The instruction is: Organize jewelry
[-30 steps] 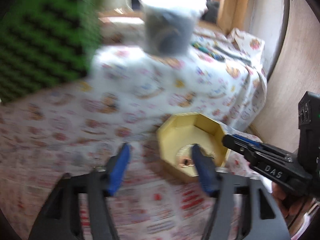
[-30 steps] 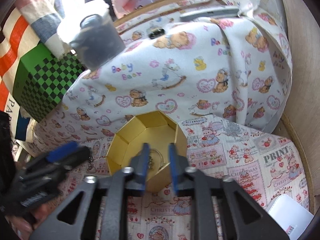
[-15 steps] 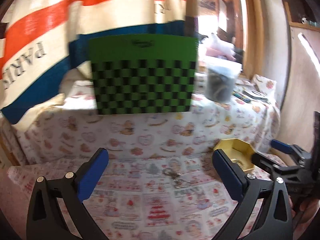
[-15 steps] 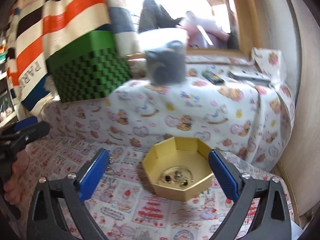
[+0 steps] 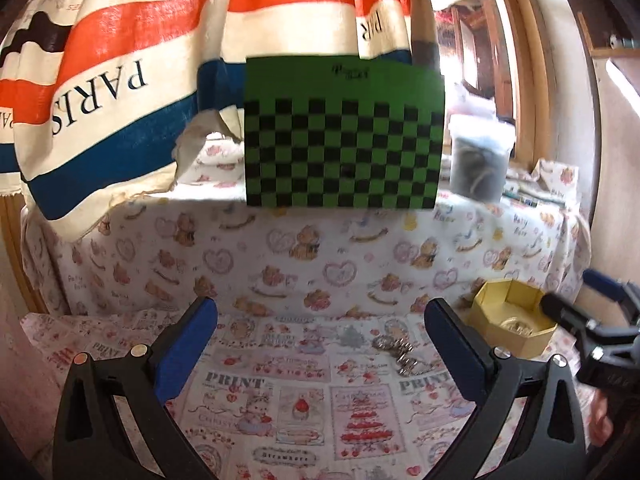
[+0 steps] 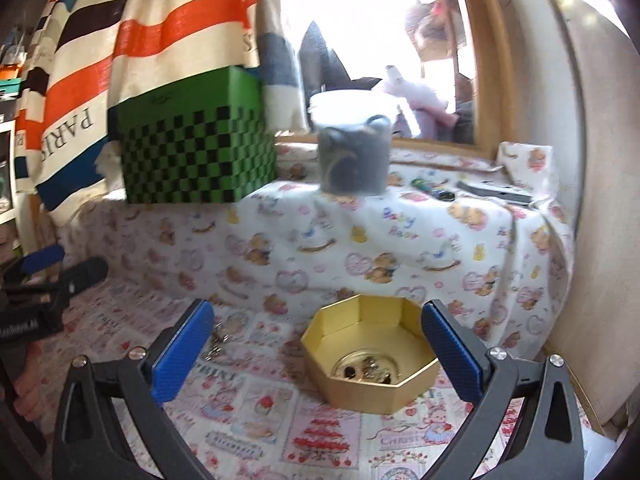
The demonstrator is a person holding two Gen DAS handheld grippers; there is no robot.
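Both claws have just sprung wide and empty: the right gripper [image 6: 316, 354] has backed off the gold box [image 6: 370, 360], where small pieces, probably earrings, now lie. A silver chain [image 5: 400, 354] waits at one o'clock from the left gripper [image 5: 320, 350], likely next.

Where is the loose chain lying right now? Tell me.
The loose chain lies on the printed cloth, just left of the gold octagonal box in the left wrist view; in the right wrist view it sits beside the left finger.
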